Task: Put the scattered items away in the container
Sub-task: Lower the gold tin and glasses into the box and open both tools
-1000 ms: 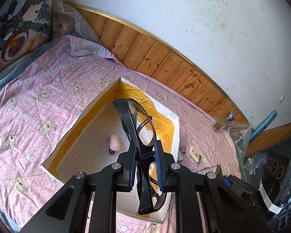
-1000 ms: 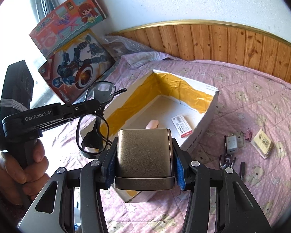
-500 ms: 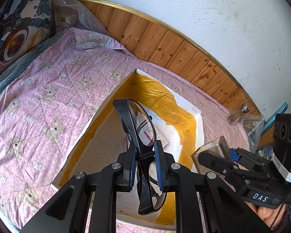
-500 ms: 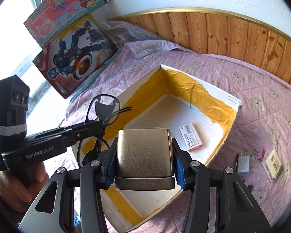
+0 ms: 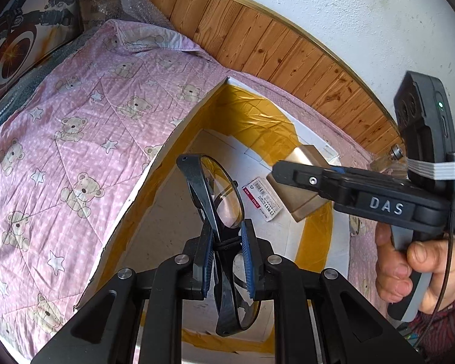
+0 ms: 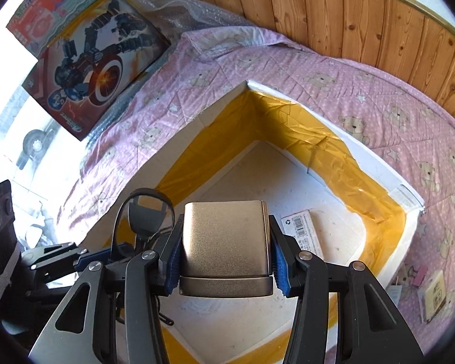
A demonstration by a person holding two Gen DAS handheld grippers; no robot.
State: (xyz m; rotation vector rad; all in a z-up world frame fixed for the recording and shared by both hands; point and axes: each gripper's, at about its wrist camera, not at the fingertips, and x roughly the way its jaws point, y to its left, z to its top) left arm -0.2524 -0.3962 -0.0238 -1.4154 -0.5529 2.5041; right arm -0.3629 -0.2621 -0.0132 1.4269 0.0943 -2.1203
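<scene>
A white box lined with yellow tape lies on the pink bear-print quilt. My left gripper is shut on a pair of black-framed glasses, held over the box's near left part. The glasses and that gripper show at the left in the right wrist view. My right gripper is shut on a bronze metal box, held above the box's inside; this metal box also hangs at the right in the left wrist view. A small barcode-labelled packet lies on the box floor.
Loose small items lie on the quilt right of the box. Toy boxes lean at the far left beside bubble wrap. Wood panelling and a white wall stand behind. A hand holds the right gripper's handle.
Both grippers moved forward and lower over the box, which now fills more of each view. The right gripper with the metal box entered the left view. Both grips stayed the same.
</scene>
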